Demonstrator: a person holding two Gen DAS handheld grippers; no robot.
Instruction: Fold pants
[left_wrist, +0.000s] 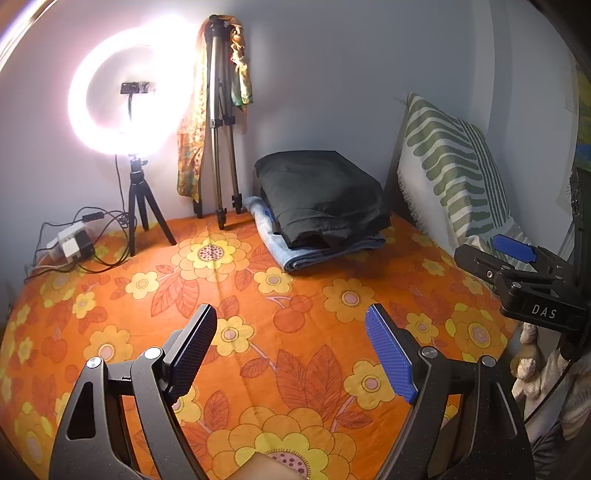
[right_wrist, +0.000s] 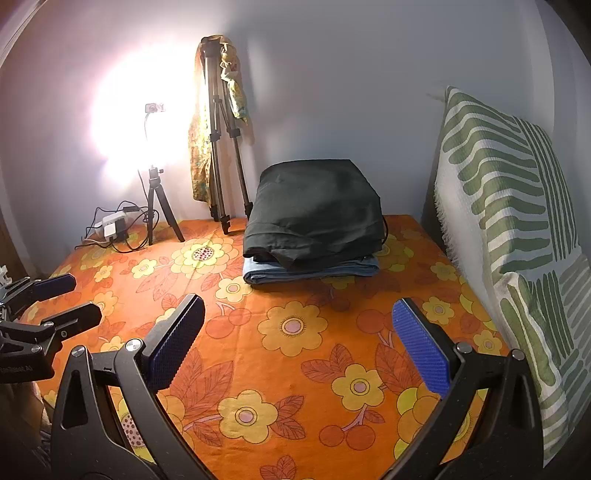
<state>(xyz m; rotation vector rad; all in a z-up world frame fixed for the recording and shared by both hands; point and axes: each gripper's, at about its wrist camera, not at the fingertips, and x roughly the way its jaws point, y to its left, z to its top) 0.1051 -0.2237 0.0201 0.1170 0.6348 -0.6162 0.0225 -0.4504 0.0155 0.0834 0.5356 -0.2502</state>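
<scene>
Both tongs released, left tongs, right tongs, dark pants folded square atop folded blue cloth

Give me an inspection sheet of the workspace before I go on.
Surface: floral cloth, bare in front.
Job's things: dark pants folded, on folded blue fabric at the back.
Clutter: ring light, tripod draped with a scarf.
Grippers: left hand-held gripper open, empty; right hand-held gripper open, empty.
Cables: tangle with adapters, back left corner.
Surroundings: striped pillow on the right, wall behind.
</scene>
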